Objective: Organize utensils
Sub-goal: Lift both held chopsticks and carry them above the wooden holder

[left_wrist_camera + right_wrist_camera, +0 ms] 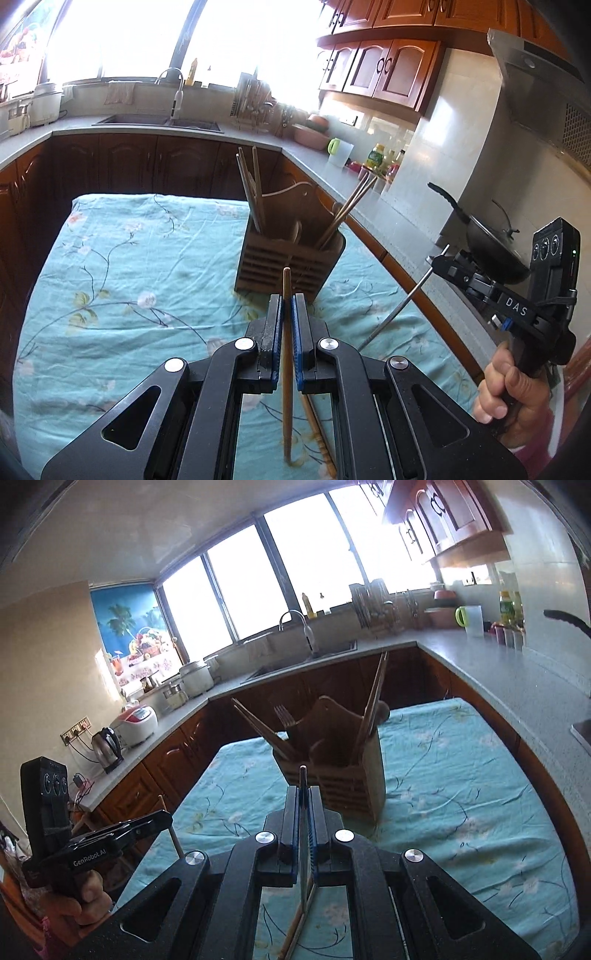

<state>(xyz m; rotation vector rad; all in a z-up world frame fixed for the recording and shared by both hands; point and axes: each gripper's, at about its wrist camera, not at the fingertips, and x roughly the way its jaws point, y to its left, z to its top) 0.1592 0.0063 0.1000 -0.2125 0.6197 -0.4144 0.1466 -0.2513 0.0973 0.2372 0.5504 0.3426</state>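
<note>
A slatted wooden utensil holder stands on the teal floral cloth, with wooden chopsticks leaning in its compartments. In the right wrist view the holder also shows a fork. My left gripper is shut on a wooden chopstick, just in front of the holder. My right gripper is shut on a thin metal chopstick, short of the holder; that metal chopstick also shows in the left wrist view. A second wooden stick lies on the cloth below the left gripper.
A grey L-shaped counter runs behind and to the right, with a sink, dish rack, cup and bottles. A black wok sits at the right. A kettle and rice cookers stand on the left counter.
</note>
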